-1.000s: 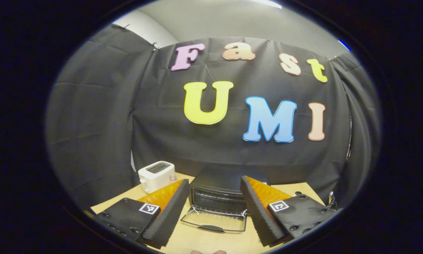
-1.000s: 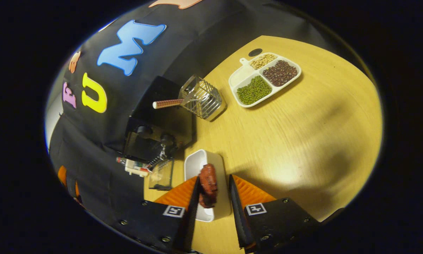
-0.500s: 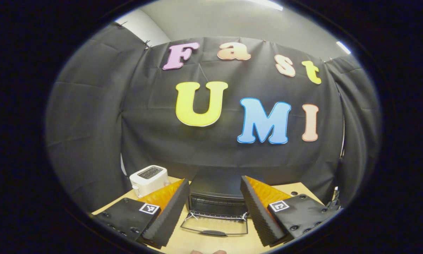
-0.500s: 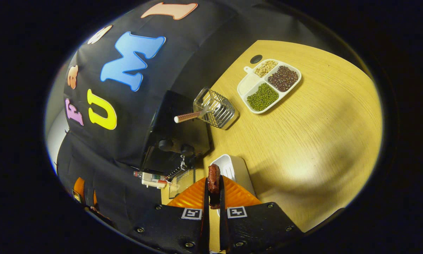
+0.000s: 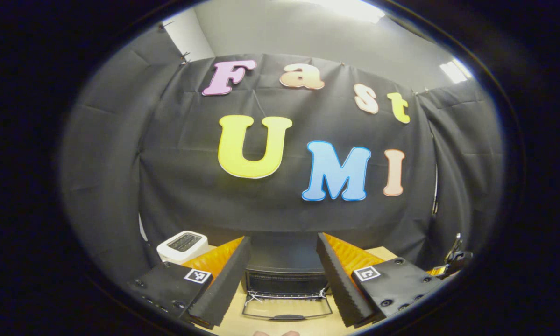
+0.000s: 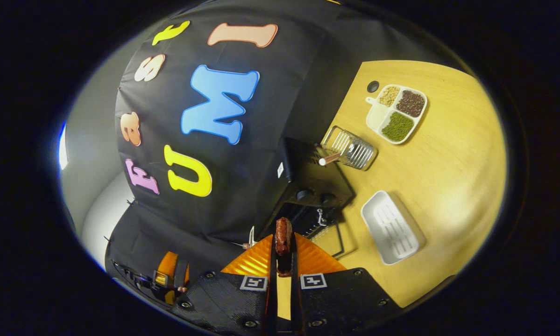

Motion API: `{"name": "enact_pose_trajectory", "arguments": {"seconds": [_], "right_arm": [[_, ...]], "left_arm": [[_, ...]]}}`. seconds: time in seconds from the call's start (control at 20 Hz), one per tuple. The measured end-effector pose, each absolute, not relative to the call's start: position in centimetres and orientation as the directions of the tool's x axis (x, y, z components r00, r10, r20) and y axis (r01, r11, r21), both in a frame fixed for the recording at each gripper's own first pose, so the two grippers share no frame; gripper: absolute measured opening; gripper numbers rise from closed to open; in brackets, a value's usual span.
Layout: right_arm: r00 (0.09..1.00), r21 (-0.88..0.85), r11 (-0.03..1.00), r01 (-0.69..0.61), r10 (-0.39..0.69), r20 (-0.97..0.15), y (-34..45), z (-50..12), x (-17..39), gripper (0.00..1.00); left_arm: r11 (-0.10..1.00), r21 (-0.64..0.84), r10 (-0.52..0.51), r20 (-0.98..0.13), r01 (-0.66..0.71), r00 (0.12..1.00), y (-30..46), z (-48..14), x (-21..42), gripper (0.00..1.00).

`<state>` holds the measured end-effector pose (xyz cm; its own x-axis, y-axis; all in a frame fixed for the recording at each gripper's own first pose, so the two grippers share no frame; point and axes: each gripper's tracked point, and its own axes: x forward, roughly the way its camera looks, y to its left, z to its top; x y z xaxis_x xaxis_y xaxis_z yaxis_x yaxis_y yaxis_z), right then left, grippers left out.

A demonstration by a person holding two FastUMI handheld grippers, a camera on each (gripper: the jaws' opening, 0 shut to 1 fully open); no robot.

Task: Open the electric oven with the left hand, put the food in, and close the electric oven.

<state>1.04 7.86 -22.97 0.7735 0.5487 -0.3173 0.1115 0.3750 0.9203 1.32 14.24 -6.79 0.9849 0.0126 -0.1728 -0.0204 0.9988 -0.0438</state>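
Note:
The black electric oven (image 5: 284,275) stands at the back of the wooden table with its glass door (image 5: 287,308) folded down flat toward me. My left gripper (image 5: 282,275) hangs open in front of it, holding nothing. In the right gripper view the oven (image 6: 308,186) sits by the black wall with its door (image 6: 336,238) down. My right gripper (image 6: 283,245) is shut on a dark reddish-brown piece of food (image 6: 283,235), held above the table near the oven's open front. The other gripper (image 6: 167,277) shows at the lower left.
A white toaster (image 5: 181,245) stands left of the oven. An empty white tray (image 6: 392,228) lies on the table to the right of the oven. Behind it are a wire holder (image 6: 350,149) with a stick and a divided dish of beans (image 6: 396,114).
My right gripper closed on the food, lifted it out of the white tray and carried it toward the open oven. My left gripper tilted upward and drew back a little, staying open.

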Motion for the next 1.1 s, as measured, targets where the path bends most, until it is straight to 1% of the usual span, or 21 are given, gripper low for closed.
{"name": "enact_pose_trajectory", "arguments": {"seconds": [0.1,0.2,0.4,0.45,0.5,0.55,0.7,0.85,0.9,0.95,1.1], "right_arm": [[0.777,0.933,0.348,0.091,0.562,-0.285,10.5,-22.4,2.1,0.12],[0.77,0.934,0.346,0.086,0.572,-0.282,13.4,-22.9,3.7,0.11],[0.736,0.915,0.378,0.143,0.578,-0.354,19.4,-27.1,7.2,0.11],[0.731,0.907,0.386,0.165,0.57,-0.376,20.5,-28.2,8.1,0.12],[0.73,0.905,0.382,0.189,0.561,-0.39,21.5,-29.2,9.2,0.12],[0.734,0.905,0.371,0.208,0.552,-0.395,22.4,-30.3,10.1,0.11],[0.749,0.893,0.37,0.258,0.507,-0.426,24.5,-33.1,13.1,0.11],[0.774,0.897,0.355,0.263,0.478,-0.415,25.5,-34.4,15.0,0.12],[0.787,0.9,0.349,0.262,0.463,-0.408,25.7,-34.7,15.8,0.12],[0.799,0.898,0.35,0.266,0.442,-0.408,25.7,-35.1,16.4,0.12],[0.826,0.887,0.356,0.293,0.372,-0.423,25.4,-36.6,18.0,0.11]], "left_arm": [[0.999,-0.033,-0.01,-0.175,0.004,0.985,15.0,-6.9,1.0,0.99],[1.0,-0.02,-0.023,-0.177,0.02,0.984,15.9,-7.1,0.7,0.99],[1.0,-0.012,-0.022,-0.188,0.02,0.982,18.3,-7.6,0.0,0.95],[1.0,-0.016,-0.016,-0.193,0.014,0.981,18.9,-7.9,-0.2,0.99],[1.0,-0.02,-0.006,-0.198,0.002,0.98,19.7,-8.0,-0.4,0.99],[1.0,-0.023,0.008,-0.203,-0.013,0.979,20.7,-8.2,-0.7,0.95],[0.998,-0.016,0.05,-0.219,-0.055,0.975,23.2,-8.5,-1.5,0.95],[0.995,0.002,0.094,-0.241,-0.096,0.966,25.7,-9.2,-2.3,0.95],[0.994,0.009,0.109,-0.25,-0.11,0.962,26.5,-9.4,-2.7,0.99],[0.992,0.012,0.121,-0.258,-0.122,0.959,27.2,-9.6,-3.0,0.95],[0.989,0.007,0.145,-0.285,-0.15,0.948,28.4,-10.5,-3.6,0.95]]}}
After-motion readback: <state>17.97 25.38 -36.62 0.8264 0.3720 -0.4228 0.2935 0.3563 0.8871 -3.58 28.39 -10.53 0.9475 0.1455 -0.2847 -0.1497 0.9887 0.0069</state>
